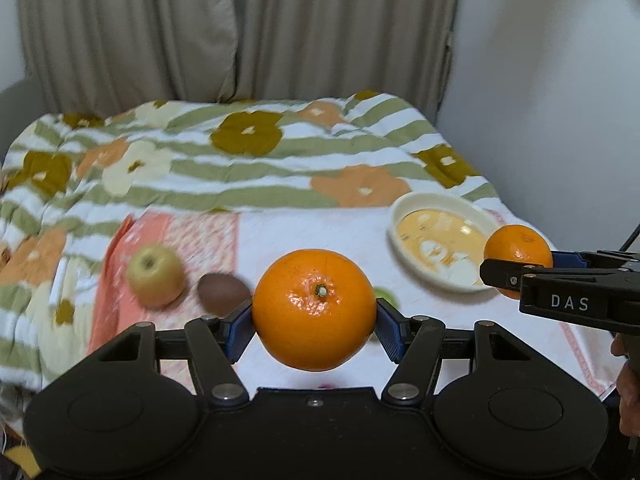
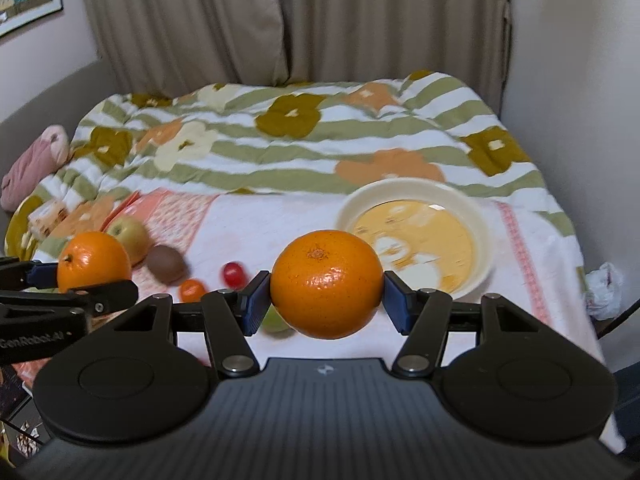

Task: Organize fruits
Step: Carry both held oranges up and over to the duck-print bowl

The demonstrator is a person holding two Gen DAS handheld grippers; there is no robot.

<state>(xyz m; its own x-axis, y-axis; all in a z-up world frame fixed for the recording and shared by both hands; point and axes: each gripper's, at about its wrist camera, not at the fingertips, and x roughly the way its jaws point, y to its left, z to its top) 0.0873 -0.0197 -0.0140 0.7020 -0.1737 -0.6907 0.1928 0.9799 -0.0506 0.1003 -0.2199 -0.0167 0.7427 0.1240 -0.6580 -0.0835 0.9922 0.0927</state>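
My left gripper (image 1: pixel 314 326) is shut on an orange (image 1: pixel 314 308) and holds it above the cloth. My right gripper (image 2: pixel 326 304) is shut on a second orange (image 2: pixel 326 284), just in front of the cream bowl (image 2: pixel 484 240). Each gripper shows in the other view: the right one with its orange (image 1: pixel 518 246) by the bowl (image 1: pixel 404 208), the left one with its orange (image 2: pixel 92 262) at the left. On the cloth lie a yellow-green apple (image 1: pixel 156 274), a brown kiwi (image 1: pixel 222 294), a red fruit (image 2: pixel 233 273), a small orange fruit (image 2: pixel 193 290) and a green fruit (image 2: pixel 274 322), partly hidden.
The fruits lie on a white and pink cloth (image 1: pixel 304 232) over a flowered blanket (image 1: pixel 240 160) on a bed. Curtains (image 1: pixel 240 28) hang behind; a wall (image 1: pixel 552 80) runs along the right. A pink pillow (image 2: pixel 34 166) and a crumpled tissue (image 2: pixel 606 290) sit at the bed edges.
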